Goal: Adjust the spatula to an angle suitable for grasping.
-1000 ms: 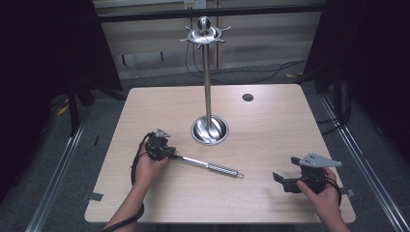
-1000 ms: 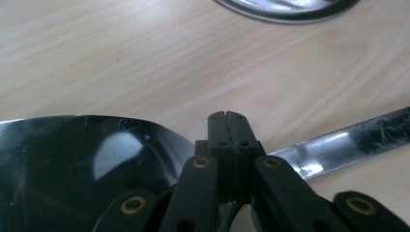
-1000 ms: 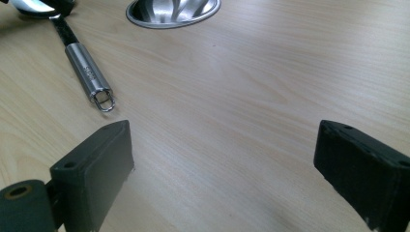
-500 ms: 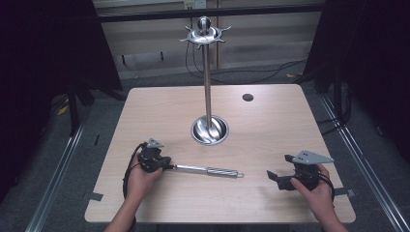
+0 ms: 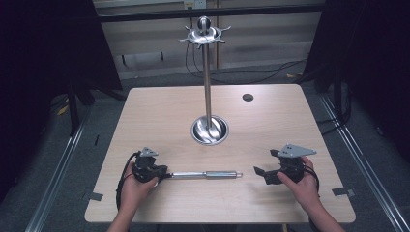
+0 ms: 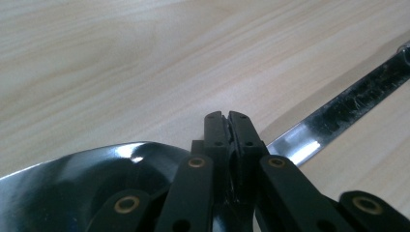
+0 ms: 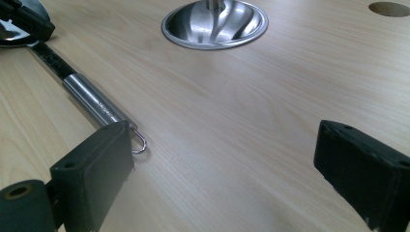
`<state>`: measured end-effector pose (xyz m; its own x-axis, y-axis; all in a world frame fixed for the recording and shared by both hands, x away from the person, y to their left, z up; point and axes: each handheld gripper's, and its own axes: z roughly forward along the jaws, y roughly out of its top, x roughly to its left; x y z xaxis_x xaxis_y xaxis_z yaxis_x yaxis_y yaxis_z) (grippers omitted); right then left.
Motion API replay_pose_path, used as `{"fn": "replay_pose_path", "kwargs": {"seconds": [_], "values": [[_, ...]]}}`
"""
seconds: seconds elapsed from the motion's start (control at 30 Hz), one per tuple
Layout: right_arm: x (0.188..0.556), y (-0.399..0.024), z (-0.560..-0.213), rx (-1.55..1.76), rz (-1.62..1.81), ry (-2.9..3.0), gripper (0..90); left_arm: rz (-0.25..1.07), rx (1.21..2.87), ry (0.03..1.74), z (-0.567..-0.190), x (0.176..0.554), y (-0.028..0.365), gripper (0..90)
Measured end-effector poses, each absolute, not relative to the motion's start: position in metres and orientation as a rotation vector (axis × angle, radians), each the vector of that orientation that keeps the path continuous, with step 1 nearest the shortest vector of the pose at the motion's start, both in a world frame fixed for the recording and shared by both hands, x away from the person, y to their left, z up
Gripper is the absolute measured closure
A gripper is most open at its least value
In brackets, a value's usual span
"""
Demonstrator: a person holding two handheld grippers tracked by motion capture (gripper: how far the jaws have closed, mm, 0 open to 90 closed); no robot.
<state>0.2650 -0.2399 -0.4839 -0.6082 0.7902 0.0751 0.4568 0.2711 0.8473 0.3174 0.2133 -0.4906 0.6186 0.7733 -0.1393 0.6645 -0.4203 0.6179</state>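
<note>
Your left gripper (image 5: pixel 162 171) near desk's front-left corner, jaws clamped on ladle (image 5: pixel 203 174) at its bowl end; ladle flat along front edge, handle toward your right gripper (image 5: pixel 259 173). Right gripper near front-right corner, jaws wide apart, just beside handle's hook end (image 7: pixel 139 141), nothing held

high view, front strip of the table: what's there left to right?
Left hand-held gripper, shut on the spoon end of a metal utensil → the utensil's steel handle lying flat → right hand-held gripper, jaws open, just short of the handle's hanging loop.
</note>
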Motion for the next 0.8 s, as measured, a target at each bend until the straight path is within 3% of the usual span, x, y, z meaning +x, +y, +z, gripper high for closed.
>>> {"fn": "replay_pose_path", "kwargs": {"seconds": [0.4,0.8], "values": [[0.267,-0.237,-0.484,1.125,1.275,2.197,6.6,0.216,2.209,1.112,-0.486,0.313,0.216,83.6],[0.259,-0.245,-0.484,1.150,1.258,2.181,6.6,0.164,2.259,0.889,-0.470,0.312,0.190,85.5]]}}
